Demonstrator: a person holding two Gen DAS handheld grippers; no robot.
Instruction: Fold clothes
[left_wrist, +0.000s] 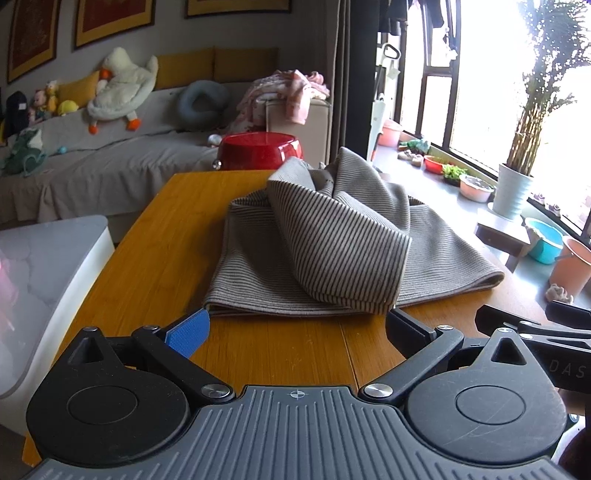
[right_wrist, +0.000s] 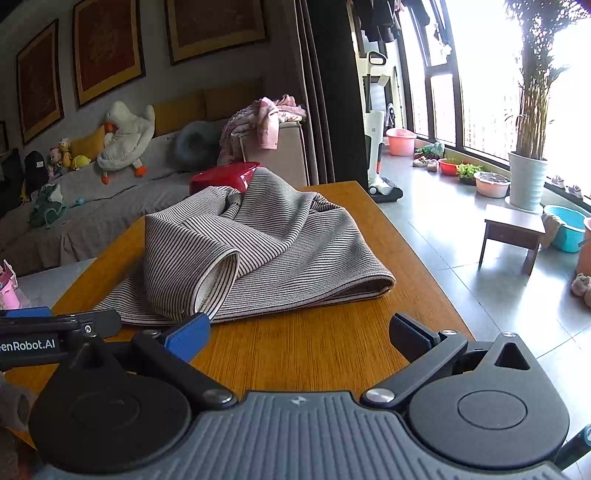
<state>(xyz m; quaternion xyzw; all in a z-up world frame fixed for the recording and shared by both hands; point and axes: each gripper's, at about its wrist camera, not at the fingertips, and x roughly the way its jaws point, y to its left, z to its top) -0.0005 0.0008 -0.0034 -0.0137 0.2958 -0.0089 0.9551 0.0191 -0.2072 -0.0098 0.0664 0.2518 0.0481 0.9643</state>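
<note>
I see the striped shirt (left_wrist: 332, 243) lying on the wooden table (left_wrist: 177, 236), partly folded, with one sleeve (right_wrist: 192, 266) thrown over the body, its cuff turned toward me. My left gripper (left_wrist: 295, 332) is just in front of the shirt's near edge, fingers spread wide, nothing betw. them. My right gripper (right_wrist: 299, 332) is beside it, also spread wide & empty, its blue pad (right_wrist: 188, 336) close to the cuff. Behind the table are a red tub (left_wrist: 260, 149) and a sofa (left_wrist: 92, 162) w/ a goose toy (left_wrist: 122, 88).
</note>
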